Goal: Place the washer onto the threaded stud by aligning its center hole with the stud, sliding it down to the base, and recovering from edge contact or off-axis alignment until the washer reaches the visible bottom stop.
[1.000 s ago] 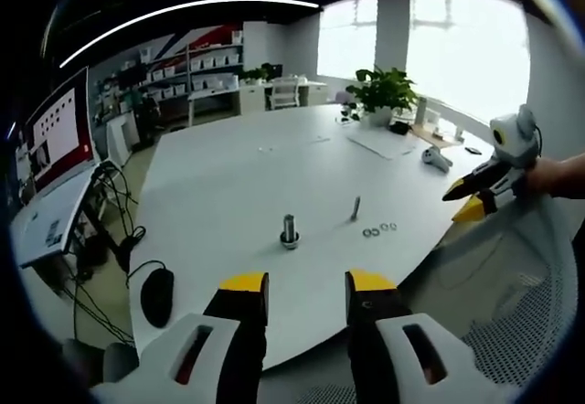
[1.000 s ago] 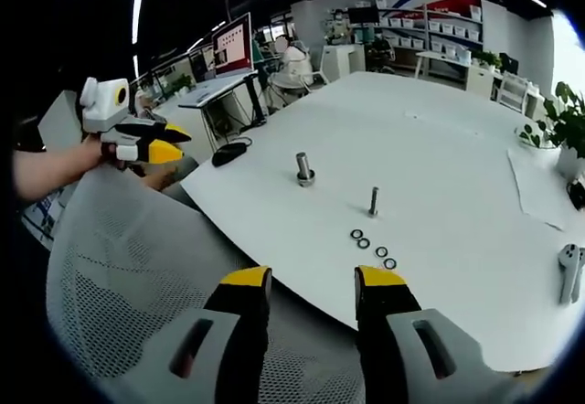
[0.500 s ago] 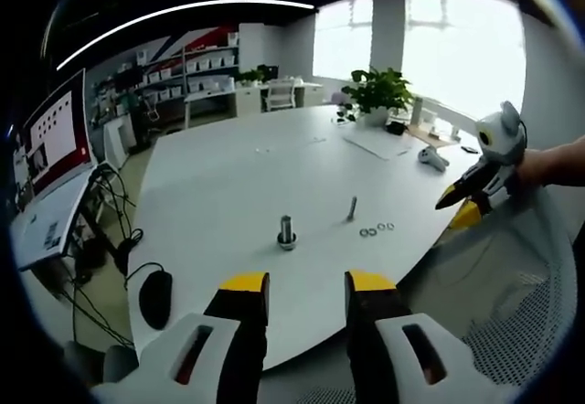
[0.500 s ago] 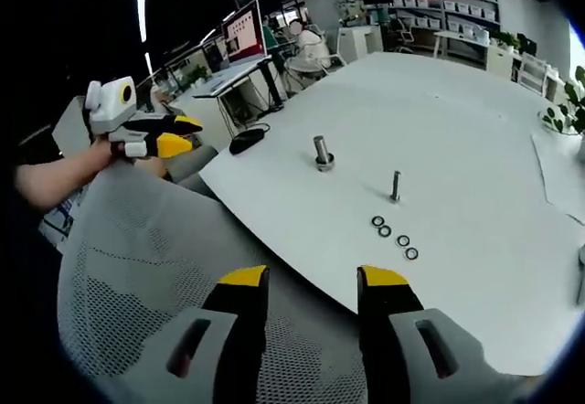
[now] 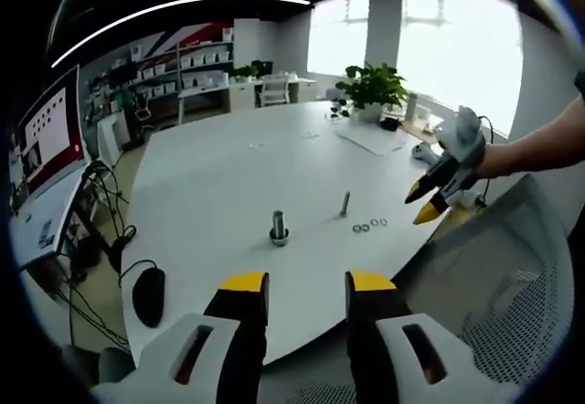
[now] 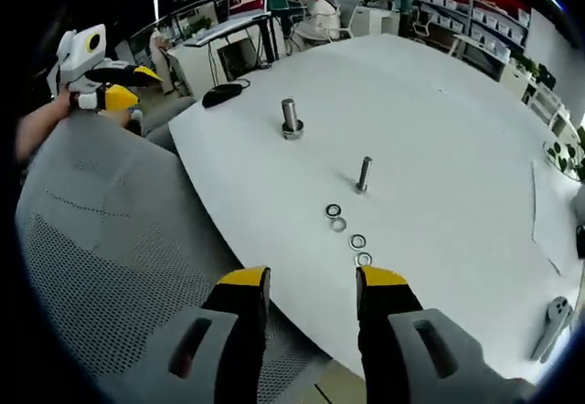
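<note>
In the left gripper view, nearest: left gripper, yellow-tipped jaws parted with nothing between them, held off the near edge of the white surface. Beside the near left edge, a black computer mouse with its cable trailing off. Farther in, a thick stud with a wide base standing upright, then a thinner threaded stud upright to its right, well apart from it. Just right of the thin stud, a short row of washers lying flat on the surface, none on either stud. At right, over a grey mesh chair back, right gripper held by a hand, jaws released and empty, tips pointing toward the washers. Beyond, a potted plant at the far edge and bright windows behind

In the right gripper view, nearest: right gripper, jaws apart and gripping nothing, hovering just off the surface edge. Just ahead of the jaws, four washers in a loose line, flat on the surface, the nearest close to the edge. Past them the thin threaded stud, bare, then the thick stud farther off. At upper left, left gripper in a hand beyond the mesh chair, jaws slightly open and empty
</note>
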`<action>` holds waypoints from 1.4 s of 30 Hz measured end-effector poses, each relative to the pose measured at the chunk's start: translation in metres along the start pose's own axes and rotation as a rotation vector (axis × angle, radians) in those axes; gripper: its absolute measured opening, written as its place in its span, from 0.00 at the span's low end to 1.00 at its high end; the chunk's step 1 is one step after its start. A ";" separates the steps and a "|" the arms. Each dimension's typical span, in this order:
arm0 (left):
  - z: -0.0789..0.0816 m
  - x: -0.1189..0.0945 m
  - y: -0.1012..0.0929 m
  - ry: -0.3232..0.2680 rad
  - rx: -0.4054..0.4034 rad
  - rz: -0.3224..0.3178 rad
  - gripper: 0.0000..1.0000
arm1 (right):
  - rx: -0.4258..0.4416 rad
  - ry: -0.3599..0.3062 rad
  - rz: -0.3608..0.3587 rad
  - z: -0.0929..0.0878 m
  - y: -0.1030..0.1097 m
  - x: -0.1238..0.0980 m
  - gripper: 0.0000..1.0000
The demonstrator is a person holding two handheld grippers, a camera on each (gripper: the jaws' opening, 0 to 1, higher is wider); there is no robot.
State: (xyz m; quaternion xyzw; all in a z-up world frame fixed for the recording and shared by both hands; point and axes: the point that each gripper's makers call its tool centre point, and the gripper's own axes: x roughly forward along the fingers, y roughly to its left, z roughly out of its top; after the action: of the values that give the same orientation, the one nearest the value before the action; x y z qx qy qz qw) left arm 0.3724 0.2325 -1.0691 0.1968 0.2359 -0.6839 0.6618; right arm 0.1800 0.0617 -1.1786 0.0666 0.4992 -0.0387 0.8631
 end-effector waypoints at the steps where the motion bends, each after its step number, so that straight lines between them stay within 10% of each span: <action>1: -0.001 0.000 -0.001 0.005 0.000 -0.001 0.31 | -0.013 0.008 -0.009 -0.001 -0.004 0.003 0.37; 13: -0.004 0.002 -0.001 0.026 0.022 0.005 0.31 | -0.043 0.097 -0.029 -0.020 -0.043 0.030 0.38; 42: -0.007 0.003 0.007 0.050 0.036 0.033 0.29 | -0.285 0.206 0.038 -0.011 -0.046 0.065 0.25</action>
State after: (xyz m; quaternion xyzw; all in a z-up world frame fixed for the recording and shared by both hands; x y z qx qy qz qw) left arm 0.3788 0.2338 -1.0771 0.2298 0.2365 -0.6718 0.6632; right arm 0.1974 0.0180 -1.2441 -0.0434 0.5839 0.0560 0.8087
